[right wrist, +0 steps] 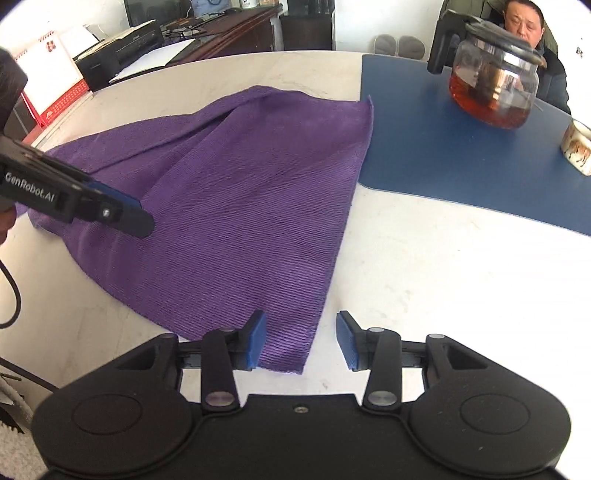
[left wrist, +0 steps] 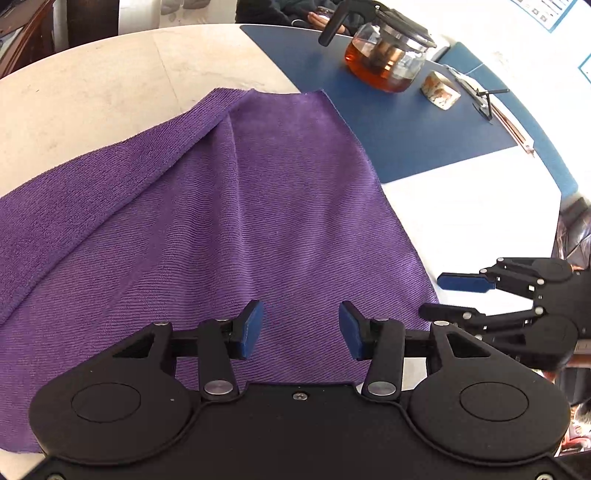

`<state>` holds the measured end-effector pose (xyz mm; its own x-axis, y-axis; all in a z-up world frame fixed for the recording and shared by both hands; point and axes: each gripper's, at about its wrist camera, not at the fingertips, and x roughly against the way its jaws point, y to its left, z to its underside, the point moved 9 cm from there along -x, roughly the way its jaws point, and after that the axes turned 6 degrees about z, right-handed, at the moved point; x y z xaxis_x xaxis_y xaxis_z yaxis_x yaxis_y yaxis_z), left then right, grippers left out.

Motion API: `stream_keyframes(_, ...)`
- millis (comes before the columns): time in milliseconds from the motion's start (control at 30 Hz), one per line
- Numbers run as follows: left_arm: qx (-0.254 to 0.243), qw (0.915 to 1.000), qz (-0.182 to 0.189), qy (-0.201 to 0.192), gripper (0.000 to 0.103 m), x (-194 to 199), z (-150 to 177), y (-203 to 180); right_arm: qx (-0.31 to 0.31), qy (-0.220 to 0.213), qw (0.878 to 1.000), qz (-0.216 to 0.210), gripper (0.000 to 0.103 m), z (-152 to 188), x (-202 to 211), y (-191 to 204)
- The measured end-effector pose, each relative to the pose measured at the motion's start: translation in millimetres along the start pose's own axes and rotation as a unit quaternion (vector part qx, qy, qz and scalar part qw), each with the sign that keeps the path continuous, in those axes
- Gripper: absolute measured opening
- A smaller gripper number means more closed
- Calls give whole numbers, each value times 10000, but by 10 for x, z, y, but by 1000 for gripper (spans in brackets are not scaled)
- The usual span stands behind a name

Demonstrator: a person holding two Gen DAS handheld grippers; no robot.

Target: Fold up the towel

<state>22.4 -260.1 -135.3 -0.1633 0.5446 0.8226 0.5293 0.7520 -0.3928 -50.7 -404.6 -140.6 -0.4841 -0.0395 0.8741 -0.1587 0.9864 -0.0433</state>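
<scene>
Both grippers stand part open and grip nothing: your left gripper (left wrist: 301, 328) hovers over the towel (left wrist: 221, 221), your right gripper (right wrist: 301, 339) at its near corner, 6 o'clock. Towel lies folded once on the table (right wrist: 443, 277), so both tools are free to regrip.

An office: printer (right wrist: 122, 48), desk calendar (right wrist: 51, 81), dark wooden desk (right wrist: 229, 33) behind.
</scene>
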Motion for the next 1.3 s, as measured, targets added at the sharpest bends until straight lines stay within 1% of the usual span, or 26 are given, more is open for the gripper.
stream_keyframes(33,-37,10000,-31,6,45,-10,1,7,130,-13,9999,70,37,0,3,32)
stream_keyframes(67,-51,10000,-59,20,45,-19,7,17,211,-10,9998,72,30,-4,11,55)
stream_keyframes(100,-52,9999,-80,33,45,-26,14,30,267,6,9996,36,26,-6,22,69)
stream_keyframes(167,-30,9999,-91,36,45,-47,18,57,368,41,9993,31,12,22,54,78)
stream_keyframes(200,-20,9999,-96,33,45,-47,24,73,416,59,9991,42,10,43,72,79)
stream_keyframes(367,51,9999,-137,21,45,-5,58,176,171,235,9991,321,8,104,104,-152)
stream_keyframes(467,132,9997,-171,74,45,1,102,250,98,285,9989,359,8,164,131,-265)
stream_keyframes(600,177,9996,-190,66,45,31,130,289,198,304,9985,419,8,166,136,-308)
stream_keyframes(700,217,9994,-283,27,46,86,143,331,426,368,9962,671,8,177,136,-356)
stream_keyframes(900,396,9987,-329,-30,47,142,181,443,424,518,9944,820,8,195,178,-482)
stream_keyframes(967,366,9985,-395,-42,47,165,183,439,380,330,9950,860,8,70,261,-492)
stream_keyframes(1067,310,9988,-356,-114,47,214,180,395,415,45,9965,730,8,-127,333,-424)
stream_keyframes(1167,304,9987,-401,-123,47,231,211,384,606,57,9966,551,8,-197,255,-315)
stream_keyframes(1233,355,9982,-445,-180,47,298,243,390,626,-11,9971,430,9,-274,265,-271)
stream_keyframes(1300,455,9970,-538,-326,47,433,287,425,694,-296,9970,160,9,-480,330,-162)
